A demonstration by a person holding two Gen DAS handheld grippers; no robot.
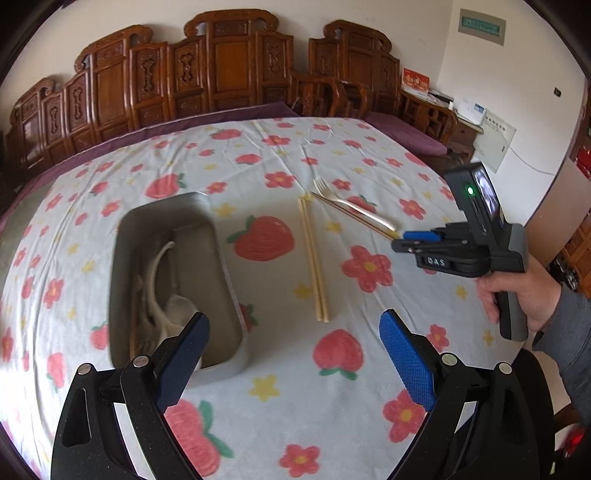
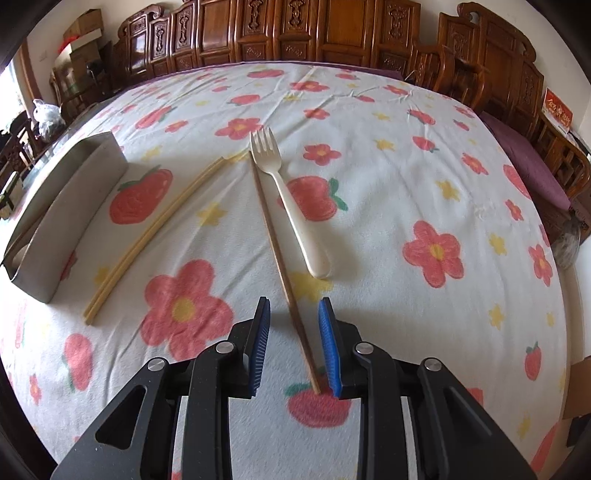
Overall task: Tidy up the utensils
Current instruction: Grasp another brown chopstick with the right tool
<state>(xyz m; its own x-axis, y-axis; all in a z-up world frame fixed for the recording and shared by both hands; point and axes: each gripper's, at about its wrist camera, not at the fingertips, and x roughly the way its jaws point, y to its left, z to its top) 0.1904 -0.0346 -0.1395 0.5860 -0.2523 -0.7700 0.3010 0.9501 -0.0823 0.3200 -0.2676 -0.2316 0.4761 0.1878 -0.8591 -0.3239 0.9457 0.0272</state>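
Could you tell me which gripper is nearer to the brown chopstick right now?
Right. The right gripper straddles the brown chopstick near its end, jaws open; the left gripper hovers over the tablecloth beside the metal tray.

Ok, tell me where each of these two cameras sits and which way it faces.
Left wrist: on the left gripper, jaws wide open, looking across the flowered tablecloth at the metal tray; the person's right hand holding the right gripper shows at right.
Right wrist: on the right gripper, low over the table, facing the carved wooden chairs; its open fingers straddle the brown chopsticks.
Shared: both views show the tray, the pale chopsticks, the fork and the brown chopsticks.
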